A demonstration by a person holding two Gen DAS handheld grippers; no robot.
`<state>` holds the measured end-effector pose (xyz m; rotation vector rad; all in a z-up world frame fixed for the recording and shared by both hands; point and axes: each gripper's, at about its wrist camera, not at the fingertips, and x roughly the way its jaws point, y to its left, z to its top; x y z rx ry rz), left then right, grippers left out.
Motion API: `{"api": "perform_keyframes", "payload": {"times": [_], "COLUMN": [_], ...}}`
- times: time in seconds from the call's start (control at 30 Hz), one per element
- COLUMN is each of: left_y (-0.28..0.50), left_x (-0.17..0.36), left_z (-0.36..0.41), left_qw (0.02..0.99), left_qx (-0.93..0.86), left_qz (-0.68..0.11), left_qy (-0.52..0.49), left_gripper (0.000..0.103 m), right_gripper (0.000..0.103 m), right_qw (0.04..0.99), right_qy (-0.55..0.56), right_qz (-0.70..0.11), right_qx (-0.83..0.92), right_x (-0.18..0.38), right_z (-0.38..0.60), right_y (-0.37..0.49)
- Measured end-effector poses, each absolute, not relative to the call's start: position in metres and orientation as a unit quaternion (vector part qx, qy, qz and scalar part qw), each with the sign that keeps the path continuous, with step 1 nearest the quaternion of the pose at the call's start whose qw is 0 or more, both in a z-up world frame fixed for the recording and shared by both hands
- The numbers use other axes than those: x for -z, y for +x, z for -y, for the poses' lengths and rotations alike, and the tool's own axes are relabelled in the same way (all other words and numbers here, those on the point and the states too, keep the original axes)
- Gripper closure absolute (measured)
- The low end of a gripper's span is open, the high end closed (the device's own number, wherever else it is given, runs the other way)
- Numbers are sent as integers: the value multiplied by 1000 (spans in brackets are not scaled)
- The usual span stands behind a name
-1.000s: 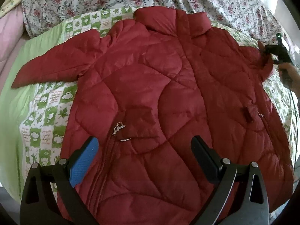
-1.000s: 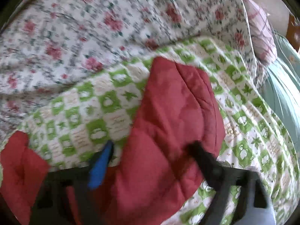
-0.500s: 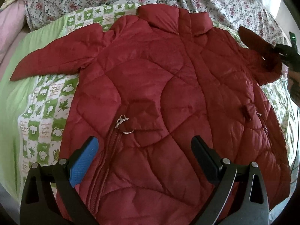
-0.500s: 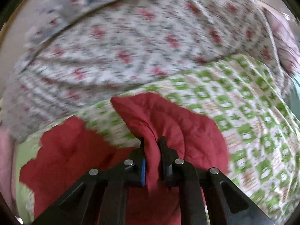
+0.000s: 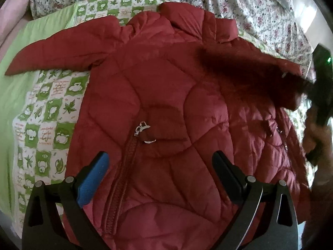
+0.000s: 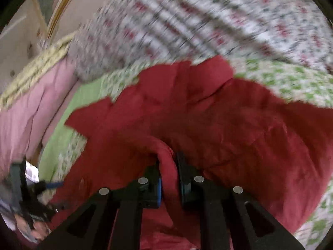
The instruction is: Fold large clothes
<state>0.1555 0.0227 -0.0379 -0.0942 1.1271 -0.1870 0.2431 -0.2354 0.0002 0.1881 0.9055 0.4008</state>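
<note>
A red quilted jacket point(image 5: 166, 108) lies spread, front up, on a green-and-white checked blanket point(image 5: 47, 112) over a bed. The right gripper point(image 6: 169, 179) is clamped on a fold of its sleeve point(image 6: 164, 166), lifted over the jacket. The left gripper point(image 5: 160, 166) hovers above the hem, jaws wide apart and empty.

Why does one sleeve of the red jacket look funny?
The right gripper is shut on that sleeve and holds it up over the red jacket, which is part of folding. The other sleeve lies flat on the green checked blanket. Nothing looks torn or spilled.
</note>
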Motion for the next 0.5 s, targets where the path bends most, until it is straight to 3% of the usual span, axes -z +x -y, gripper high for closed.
{"api": "perform_keyframes", "payload": {"times": [0.27, 0.5], "left_y": [203, 302], "left_x": [26, 35], "left_z": [-25, 6], "left_qw": [840, 821], "left_qx": [113, 141], "left_qz": [-528, -550], "left_qy": [-61, -60], "left_gripper": [3, 3], "right_gripper": [83, 74], "right_qw": [845, 841], "right_qy": [44, 47], "right_qz": [-482, -485], "right_qx": [-225, -234], "right_x": [30, 34], "right_z": [201, 203], "right_y": [237, 236]}}
